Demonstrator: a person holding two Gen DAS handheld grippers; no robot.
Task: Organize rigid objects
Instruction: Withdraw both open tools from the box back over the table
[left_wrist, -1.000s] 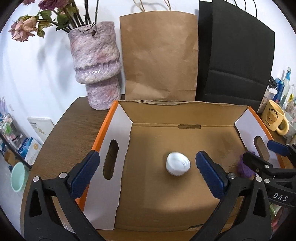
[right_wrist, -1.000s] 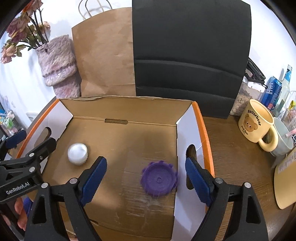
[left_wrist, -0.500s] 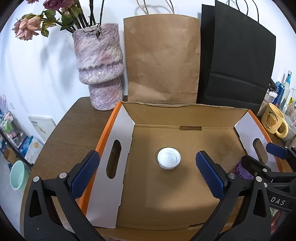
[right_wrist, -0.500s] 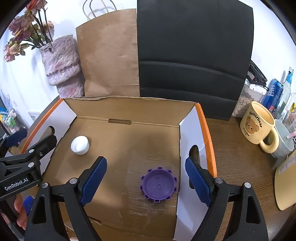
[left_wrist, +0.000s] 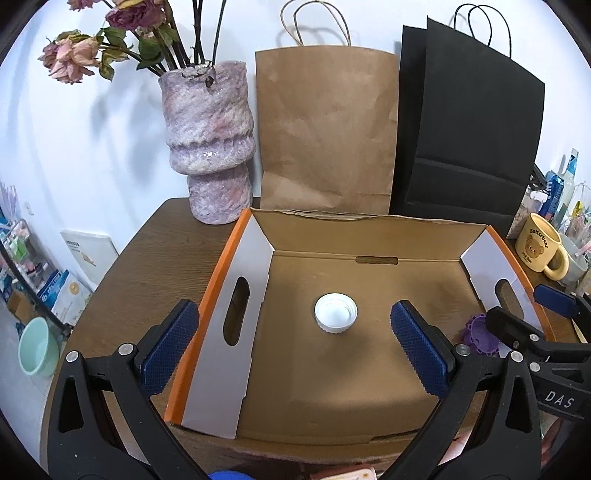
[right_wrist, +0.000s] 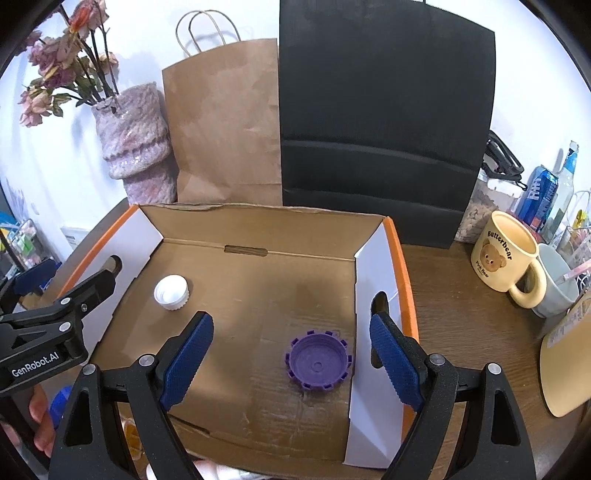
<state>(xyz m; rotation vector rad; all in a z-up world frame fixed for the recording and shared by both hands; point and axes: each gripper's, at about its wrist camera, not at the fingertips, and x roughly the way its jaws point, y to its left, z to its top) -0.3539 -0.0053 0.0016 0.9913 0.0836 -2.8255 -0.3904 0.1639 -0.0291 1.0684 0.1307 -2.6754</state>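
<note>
A white bottle cap (left_wrist: 335, 313) lies open side up on the cardboard box (left_wrist: 369, 369) floor, at twelve o'clock from the empty, wide-open left gripper (left_wrist: 295, 350). A purple notched lid (right_wrist: 318, 363) lies ahead of the equally open, empty right gripper (right_wrist: 291, 363), toward its one-o'clock pad. Each gripper is nearer its own cap. Legible: "Butterbear" on the mug (right_wrist: 504, 258), "GenRobot.AI", "DAS".
</note>
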